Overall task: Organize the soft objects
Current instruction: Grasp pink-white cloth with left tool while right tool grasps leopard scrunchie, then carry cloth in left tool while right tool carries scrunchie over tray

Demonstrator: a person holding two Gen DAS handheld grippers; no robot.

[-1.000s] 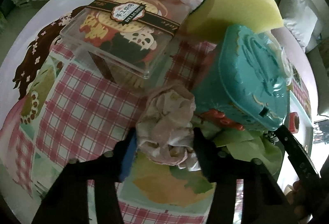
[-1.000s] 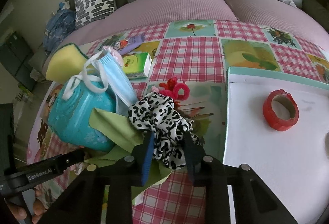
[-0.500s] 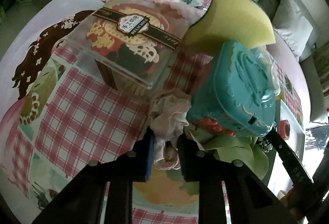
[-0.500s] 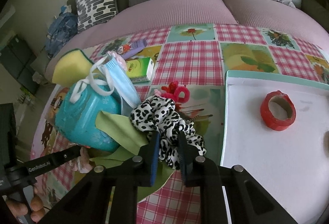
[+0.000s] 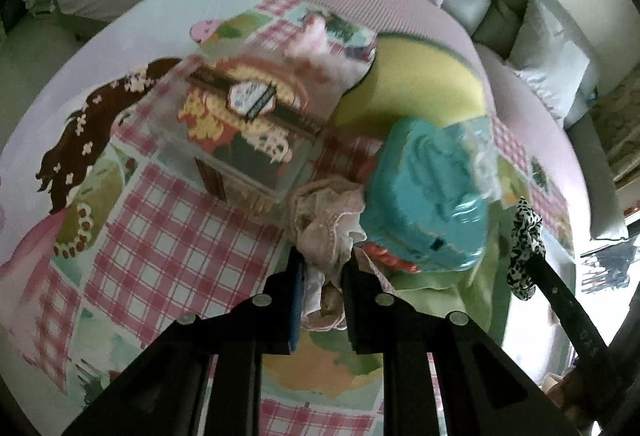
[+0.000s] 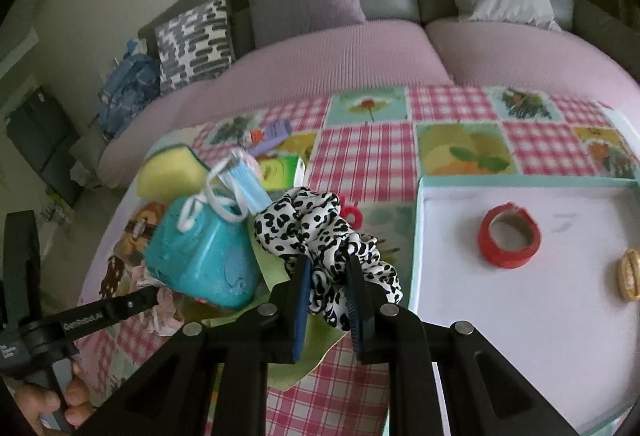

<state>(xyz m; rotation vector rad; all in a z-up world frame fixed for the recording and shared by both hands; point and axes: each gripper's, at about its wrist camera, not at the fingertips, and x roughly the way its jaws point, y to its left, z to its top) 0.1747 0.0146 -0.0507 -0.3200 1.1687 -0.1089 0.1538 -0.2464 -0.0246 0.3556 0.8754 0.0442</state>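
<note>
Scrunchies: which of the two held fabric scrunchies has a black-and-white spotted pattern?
The spotted satin scrunchie clamped in the right gripper; the left gripper holds a plain beige-pink ruffled scrunchie.

The left gripper [image 5: 323,272] pinches a pale pink scrunchie [image 5: 325,224], its jaws just closed onto it, beside a teal box [image 5: 432,195] on the checked table [image 5: 168,228].

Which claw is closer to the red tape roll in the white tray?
Right. The right claw, shut on the leopard scrunchie, is beside the tray holding the red tape roll; the left claw is beyond the teal container.
</note>
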